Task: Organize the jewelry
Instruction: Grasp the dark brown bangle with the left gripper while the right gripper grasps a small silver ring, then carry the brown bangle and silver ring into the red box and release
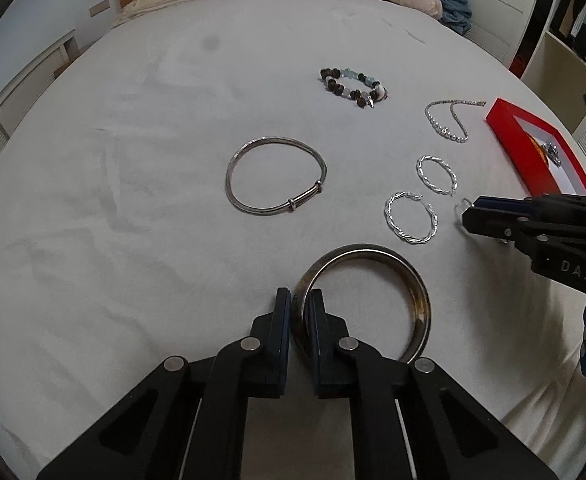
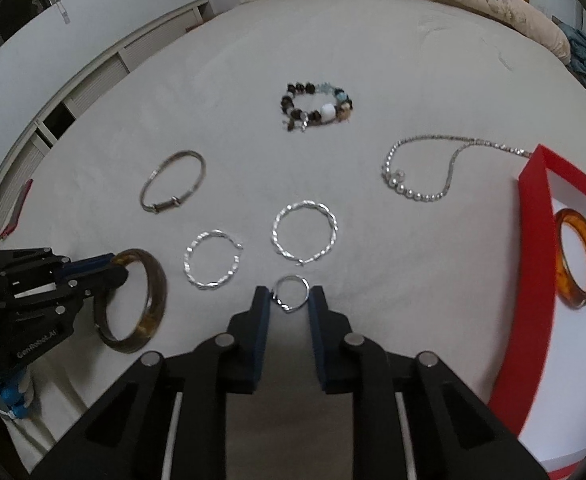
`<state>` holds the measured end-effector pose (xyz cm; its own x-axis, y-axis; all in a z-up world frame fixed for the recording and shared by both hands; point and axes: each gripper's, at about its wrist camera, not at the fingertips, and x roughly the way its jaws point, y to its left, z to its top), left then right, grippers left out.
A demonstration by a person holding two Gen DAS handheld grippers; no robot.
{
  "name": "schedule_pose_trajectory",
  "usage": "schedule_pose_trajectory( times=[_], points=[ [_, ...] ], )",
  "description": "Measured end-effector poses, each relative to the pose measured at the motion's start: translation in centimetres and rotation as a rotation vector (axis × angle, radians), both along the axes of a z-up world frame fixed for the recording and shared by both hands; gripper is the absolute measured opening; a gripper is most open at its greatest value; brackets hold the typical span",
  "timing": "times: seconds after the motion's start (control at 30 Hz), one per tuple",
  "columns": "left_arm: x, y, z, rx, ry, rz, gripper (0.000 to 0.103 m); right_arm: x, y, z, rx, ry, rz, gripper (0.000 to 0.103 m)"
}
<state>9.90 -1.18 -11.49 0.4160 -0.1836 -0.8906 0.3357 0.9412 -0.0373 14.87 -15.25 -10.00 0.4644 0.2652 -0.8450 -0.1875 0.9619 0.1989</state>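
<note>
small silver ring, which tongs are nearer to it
Right. The right tongs bracket the small silver ring between their fingers; the left tongs sit off to the left, clamped on the brown bangle.

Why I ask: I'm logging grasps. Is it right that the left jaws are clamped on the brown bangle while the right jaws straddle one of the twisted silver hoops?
Not quite. The right gripper straddles the small thin ring, not a twisted hoop, per the right wrist view. The left gripper does clamp the brown bangle.
</note>
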Motion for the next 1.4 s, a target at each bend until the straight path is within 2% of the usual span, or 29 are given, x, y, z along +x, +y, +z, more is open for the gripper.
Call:
schedule_pose_trajectory(
  times=[0.3, 0.47, 0.63, 0.77, 1.0, 1.23, 1.4],
  points=[
    [-2.8, 1.5, 4.4, -0.005, -0.069, 0.042, 0.008, -4.0, -0.3, 6.1, 0.011, -0.115, -0.012, 0.019],
    [-4.5, 1.1, 7.2, -0.014, -0.116, 0.029, 0.008, -7.5, -1.4, 9.8, 0.016, -0.190, -0.044, 0.019],
    [-5.7, -1.7, 10.0, -0.029, -0.155, -0.028, 0.008, -11.0, -4.6, 12.4, 0.014, -0.247, -0.107, 0.019],
    [-5.8, -5.9, 11.4, -0.040, -0.168, -0.103, 0.008, -13.3, -8.3, 13.4, -0.001, -0.268, -0.173, 0.019],
    [-4.6, -15.5, 11.8, -0.056, -0.145, -0.249, 0.008, -15.1, -16.1, 12.9, -0.038, -0.259, -0.295, 0.019],
    [-2.1, -24.3, 8.9, -0.009, -0.107, -0.357, 0.008, -13.4, -21.7, 9.7, -0.039, -0.202, -0.353, 0.019],
    [-0.5, -29.3, 6.0, 0.018, -0.057, -0.410, 0.008, -10.5, -24.4, 7.9, -0.034, -0.180, -0.357, 0.019]
  ],
)
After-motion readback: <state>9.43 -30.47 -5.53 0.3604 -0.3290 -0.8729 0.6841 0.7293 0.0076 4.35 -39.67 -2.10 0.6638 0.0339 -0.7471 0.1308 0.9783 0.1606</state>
